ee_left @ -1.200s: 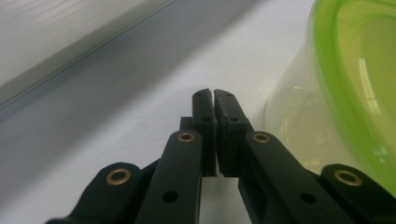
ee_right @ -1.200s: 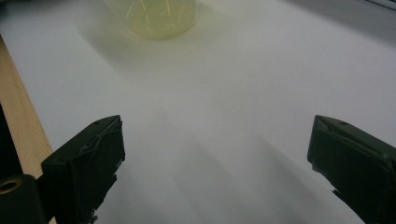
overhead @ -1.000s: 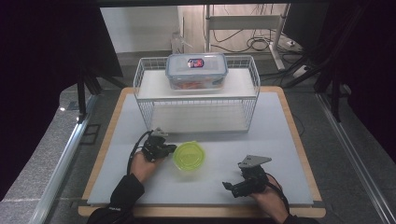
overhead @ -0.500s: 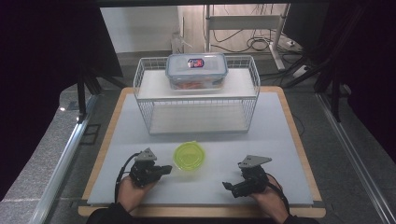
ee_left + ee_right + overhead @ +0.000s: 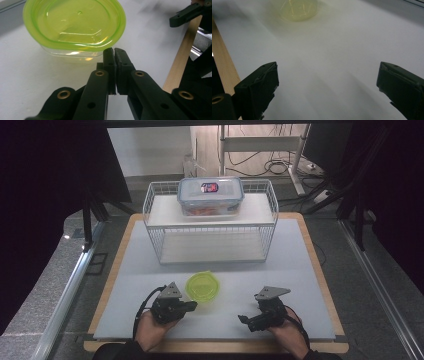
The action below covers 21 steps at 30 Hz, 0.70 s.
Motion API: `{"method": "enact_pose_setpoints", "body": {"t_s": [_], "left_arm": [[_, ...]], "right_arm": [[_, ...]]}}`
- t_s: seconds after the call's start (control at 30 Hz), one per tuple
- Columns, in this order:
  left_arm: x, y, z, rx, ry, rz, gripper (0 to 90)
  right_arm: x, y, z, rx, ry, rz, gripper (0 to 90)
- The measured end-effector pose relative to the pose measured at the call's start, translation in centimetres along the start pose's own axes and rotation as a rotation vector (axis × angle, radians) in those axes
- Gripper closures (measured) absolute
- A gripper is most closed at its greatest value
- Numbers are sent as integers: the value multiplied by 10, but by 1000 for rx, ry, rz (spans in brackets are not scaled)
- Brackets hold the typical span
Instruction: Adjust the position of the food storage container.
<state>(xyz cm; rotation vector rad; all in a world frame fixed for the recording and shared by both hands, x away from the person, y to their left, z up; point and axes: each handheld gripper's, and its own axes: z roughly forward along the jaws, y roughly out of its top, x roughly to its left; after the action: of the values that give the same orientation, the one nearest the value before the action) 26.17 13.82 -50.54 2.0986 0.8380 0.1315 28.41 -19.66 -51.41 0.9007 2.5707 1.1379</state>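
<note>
Left claw: it has pulled back toward the person's edge of the desk since a second ago, when it sat right against the left side of the green-lidded tub; now its jaws are pressed together with nothing between them, tips pointing at the tub from just short of it.
Left claw, close up: the two black jaws meet face to face, and the tub's near wall is just beyond their tips, not touched as far as I can tell.
Green-lidded tub: it stands upright on the white mat in front of the wire rack, between the two hands and nearer the left one; it has stayed in the same spot over the last second, lid on.
Right claw: jaws spread wide and empty, resting low near the front edge of the desk, unmoved across the three pictures.
Wire rack: its upper shelf carries a clear clip-lid box; the lower shelf is bare.
Meaning for the work: the retreat with shut jaws reads as a let-go or a nudge finished, so the tub is probably set down where it was meant to go, or awaits a fresh grasp.
</note>
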Motion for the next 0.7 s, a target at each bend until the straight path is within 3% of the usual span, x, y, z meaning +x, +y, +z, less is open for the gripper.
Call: {"method": "enact_pose_setpoints", "body": {"t_s": [0.17, 0.53, 0.7], "left_arm": [[7, -1, -4, -11, 36, -21, 880], [25, -2, -8, -32, 71, -74, 874], [22, -3, -12, -30, 75, -54, 837]], "right_arm": [[0, 0, 0, -1, -1, -1, 40], [0, 0, 0, 2, 2, -2, 40], [0, 0, 0, 0, 3, 1, 40]]}}
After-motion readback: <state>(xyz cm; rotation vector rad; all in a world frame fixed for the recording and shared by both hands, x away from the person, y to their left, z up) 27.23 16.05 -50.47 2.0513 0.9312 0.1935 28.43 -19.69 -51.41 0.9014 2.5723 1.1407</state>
